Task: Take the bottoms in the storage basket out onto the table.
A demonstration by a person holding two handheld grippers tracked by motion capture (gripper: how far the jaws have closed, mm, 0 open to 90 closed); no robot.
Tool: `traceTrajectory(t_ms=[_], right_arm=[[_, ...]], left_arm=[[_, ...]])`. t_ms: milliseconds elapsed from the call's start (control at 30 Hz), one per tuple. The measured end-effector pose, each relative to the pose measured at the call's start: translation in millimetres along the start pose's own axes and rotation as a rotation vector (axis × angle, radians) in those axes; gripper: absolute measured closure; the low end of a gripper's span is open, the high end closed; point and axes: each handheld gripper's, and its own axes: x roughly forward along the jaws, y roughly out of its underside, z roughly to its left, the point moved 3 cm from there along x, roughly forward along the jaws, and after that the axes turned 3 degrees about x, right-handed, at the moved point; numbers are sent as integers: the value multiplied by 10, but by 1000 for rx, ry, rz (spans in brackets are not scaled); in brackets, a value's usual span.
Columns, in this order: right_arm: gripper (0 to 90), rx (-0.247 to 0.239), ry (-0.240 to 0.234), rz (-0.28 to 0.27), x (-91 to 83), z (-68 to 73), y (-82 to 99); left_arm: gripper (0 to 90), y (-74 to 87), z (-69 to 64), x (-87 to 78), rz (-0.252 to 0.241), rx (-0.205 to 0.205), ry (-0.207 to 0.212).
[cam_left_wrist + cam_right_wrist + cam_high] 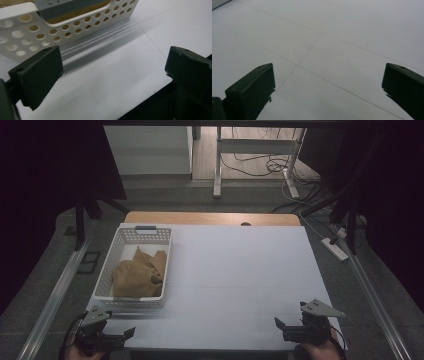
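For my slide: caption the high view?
Tan cloth in a white basket; both open grippers, left and right, at table edge.

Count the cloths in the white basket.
1: a tan cloth lies crumpled in the basket at the table's left. It could be more than one piece bunched together; the folds hide that.

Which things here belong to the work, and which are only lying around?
Belong to the work:
- white basket with holes
- brown cloth inside it
- left gripper, open
- right gripper, open

Only lying around:
- power strip on the floor
- cables on the floor
- white table frame behind
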Motion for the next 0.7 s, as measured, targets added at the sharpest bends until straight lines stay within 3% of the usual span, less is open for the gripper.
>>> traceTrajectory(t_ms=[267, 700], right_arm=[[0, -16, -10, 15, 13, 13, 0], [0, -20, -19, 25, 25, 19, 3]], left_arm=[[11, -2, -15, 15, 14, 16, -7], [10, -6, -8, 26, 25, 5, -6]])
